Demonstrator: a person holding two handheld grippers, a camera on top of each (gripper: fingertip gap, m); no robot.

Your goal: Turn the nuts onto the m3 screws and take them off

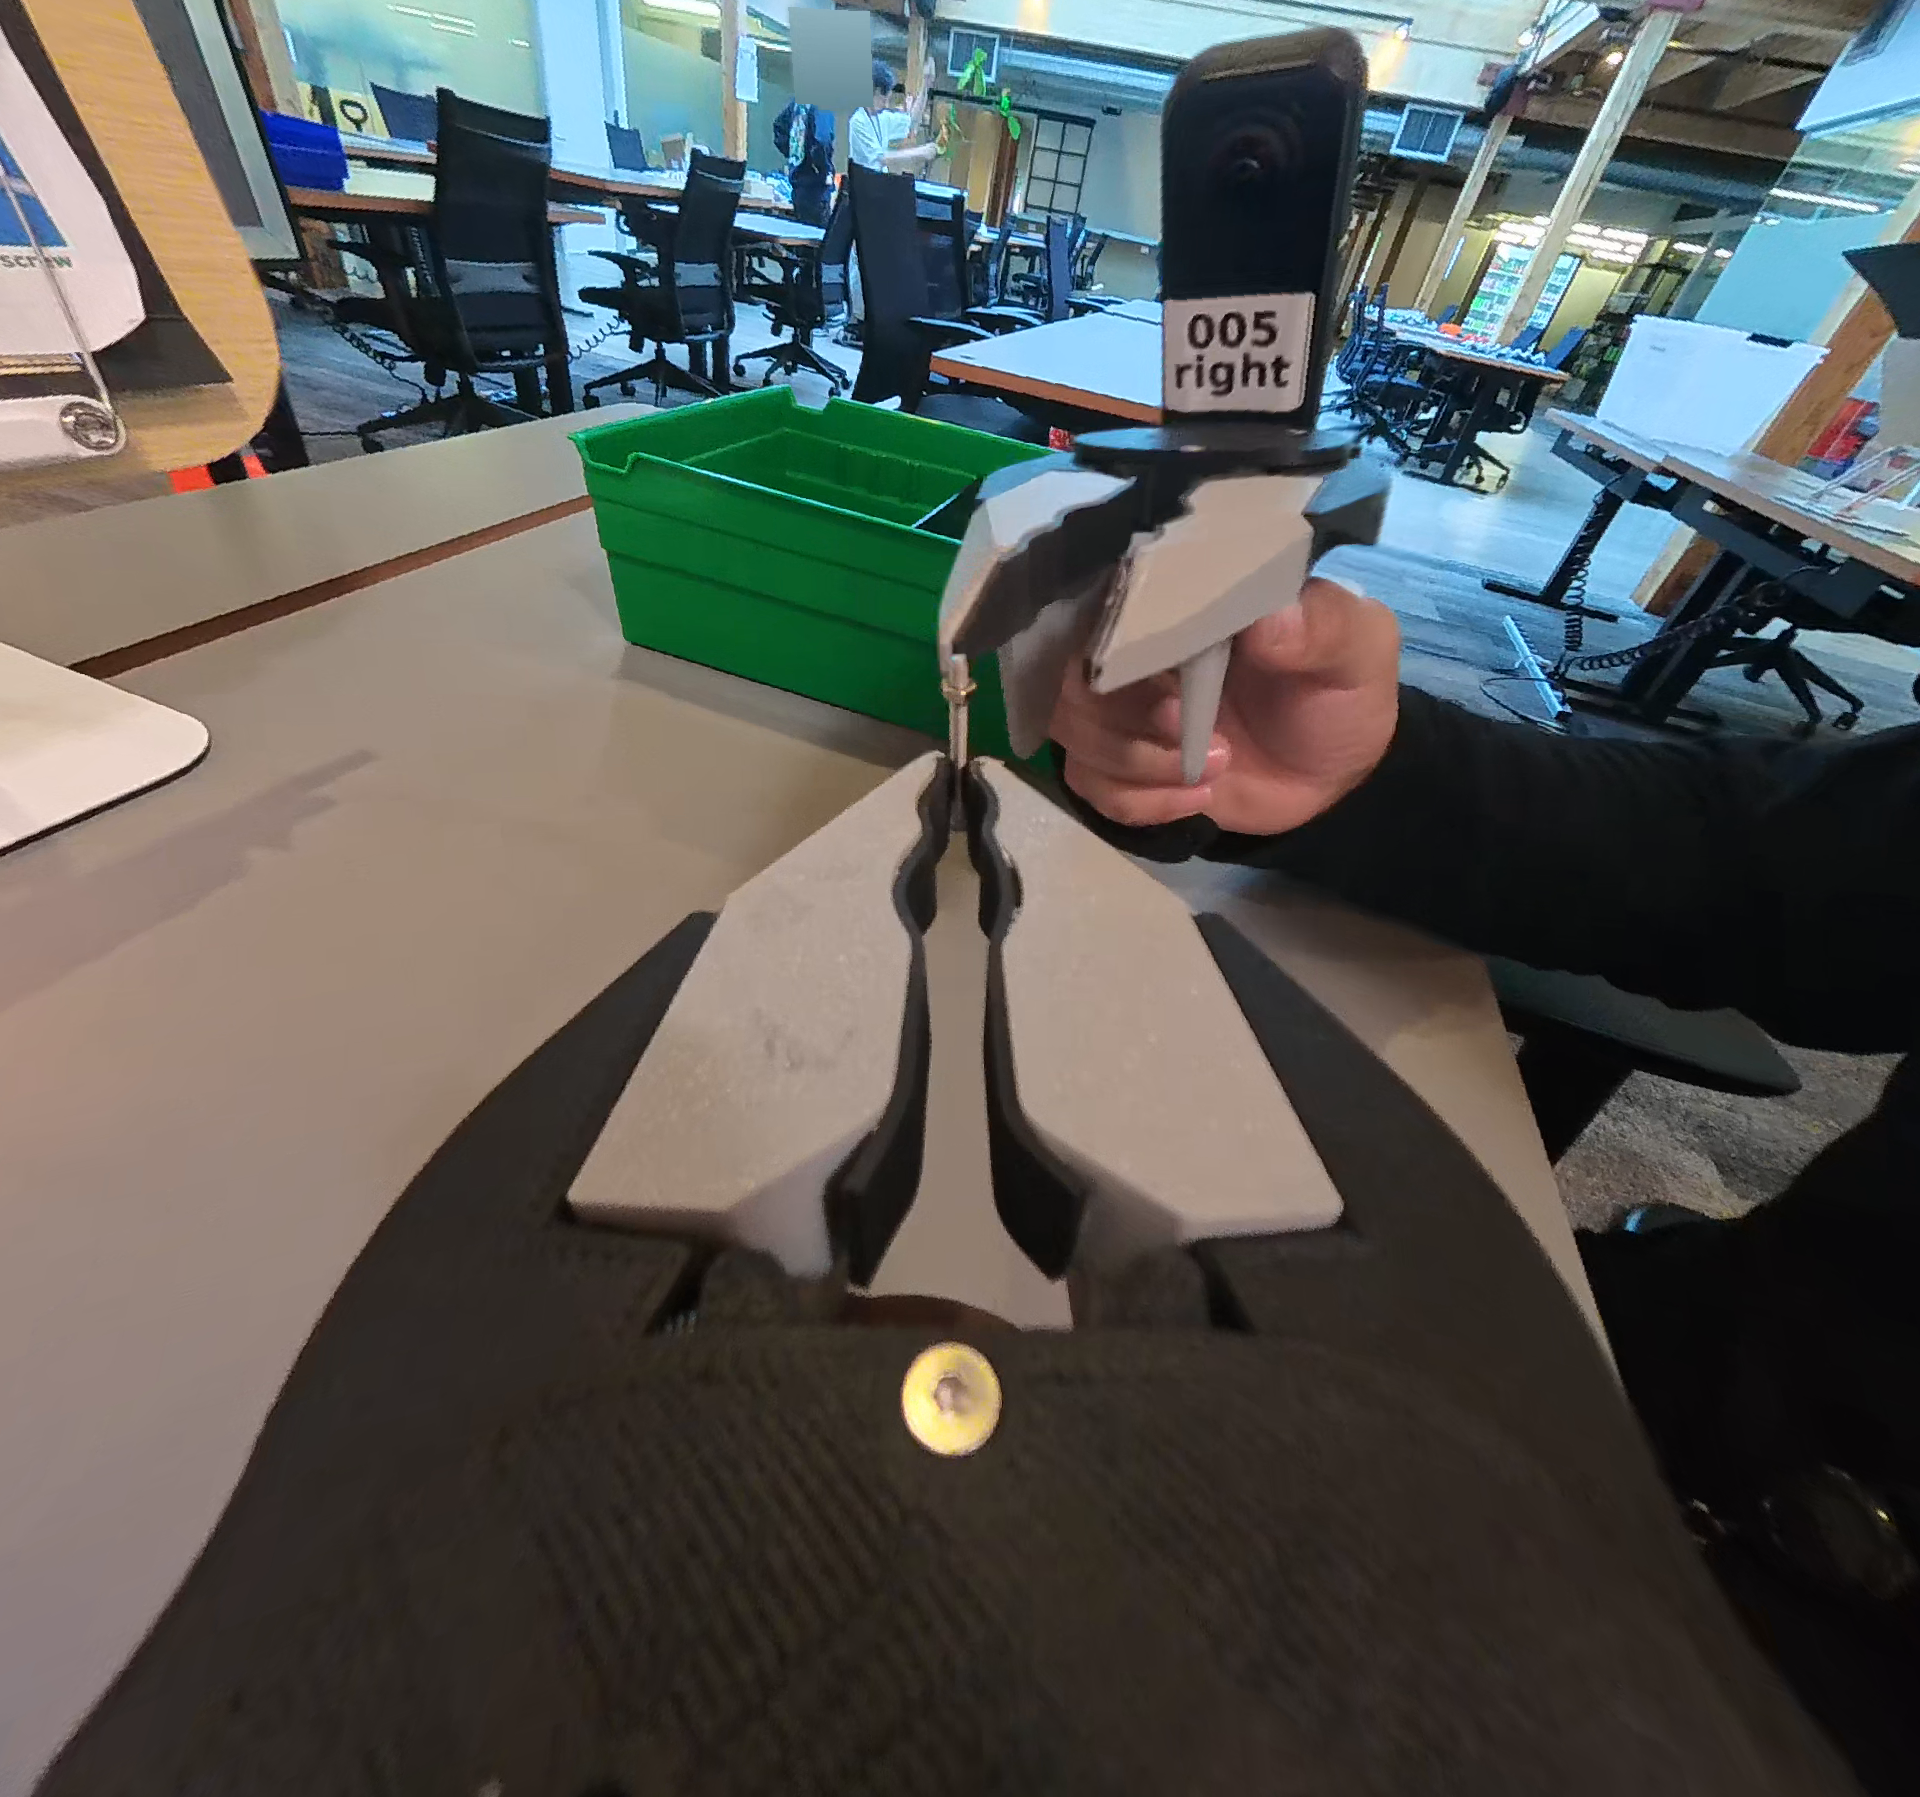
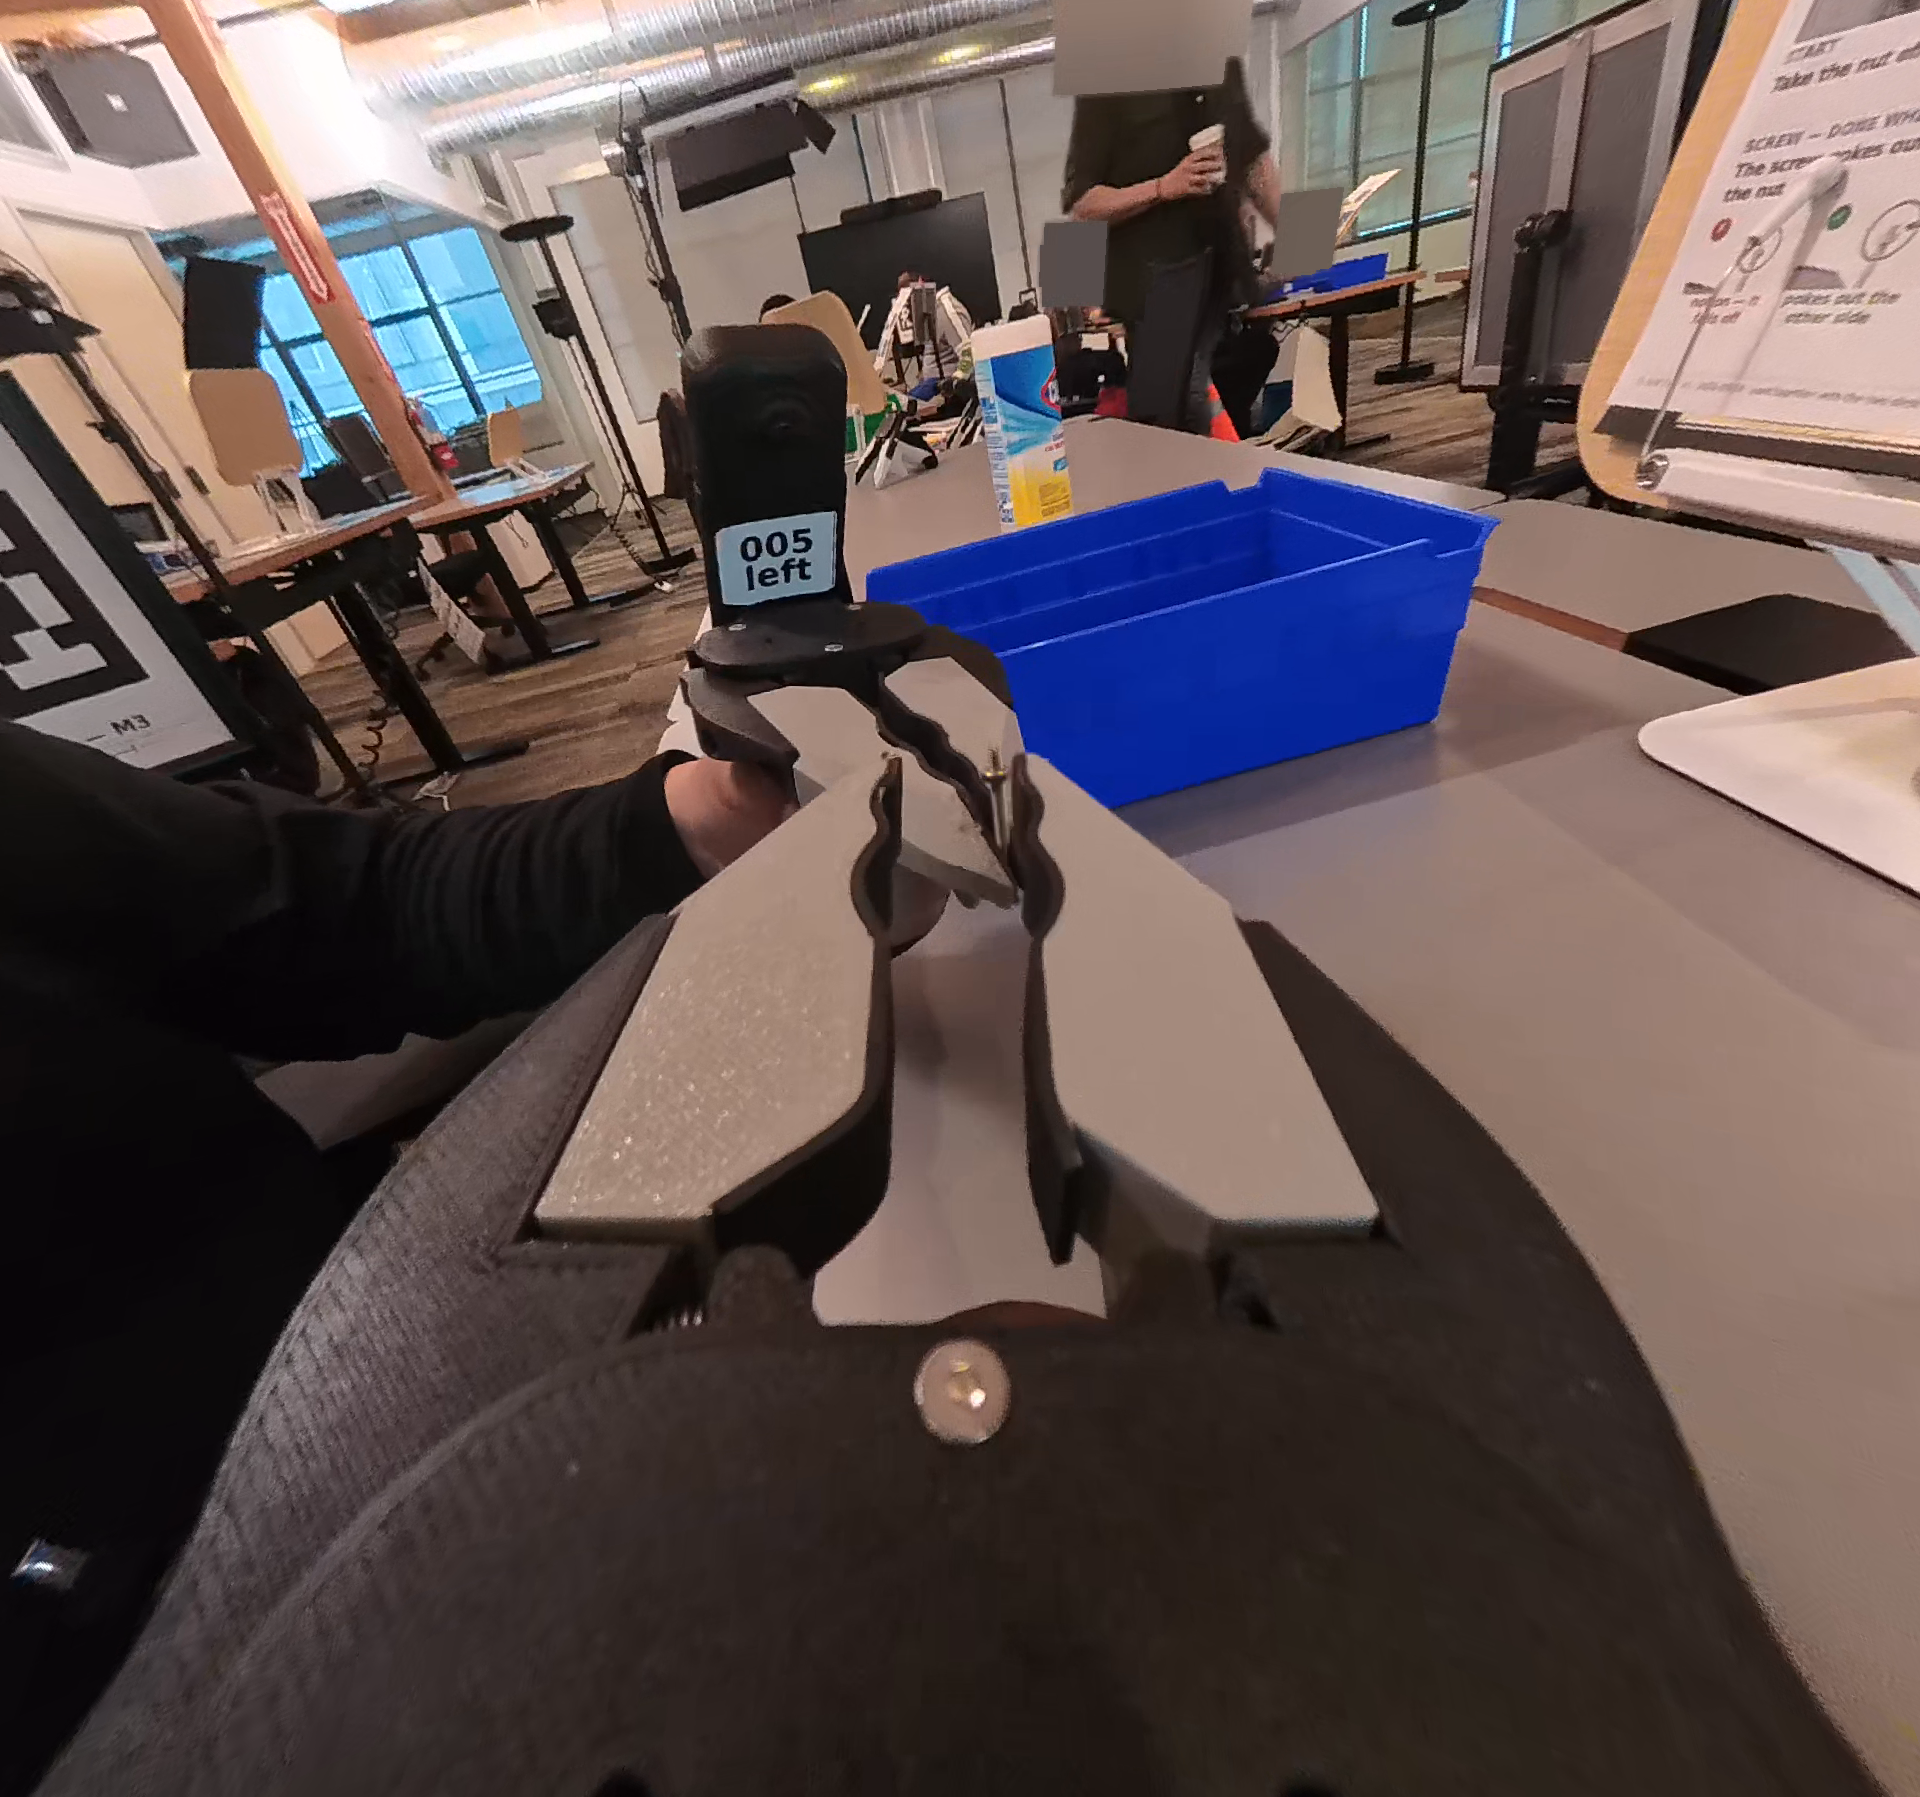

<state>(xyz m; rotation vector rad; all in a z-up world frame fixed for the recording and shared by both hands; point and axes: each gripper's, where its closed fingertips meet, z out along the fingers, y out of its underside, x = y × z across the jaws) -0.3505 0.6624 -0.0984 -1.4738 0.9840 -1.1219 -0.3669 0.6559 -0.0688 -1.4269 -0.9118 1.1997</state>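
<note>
The m3 screw (image 1: 957,731) stands upright above the grey table (image 1: 436,916), its lower end pinched between the tips of the left gripper (image 1: 958,779), whose fingers are drawn together on it with only the thin shaft between them. A small nut (image 1: 957,691) sits near the top of the shaft. To the left in the left wrist view lies a white tray corner (image 1: 94,739) on the table; behind the screw stands a green bin (image 1: 769,563), and to the right the right gripper (image 1: 1049,698) comes in from above, held by a hand (image 1: 1247,719) in a black sleeve. One of its fingers touches the top of the screw by the nut, while the other finger hangs well apart, so its fingers are spread wide and clamp nothing. In the right wrist view the left gripper (image 2: 992,880) shows at left centre with a hand (image 2: 717,802) behind it, the screw (image 2: 1000,797) rising beside the right gripper's (image 2: 956,791) right fingertip; whether that tip presses the nut cannot be told. A blue bin (image 2: 1226,667) stands farther right, with a wipes canister (image 2: 1023,422) behind it.
</note>
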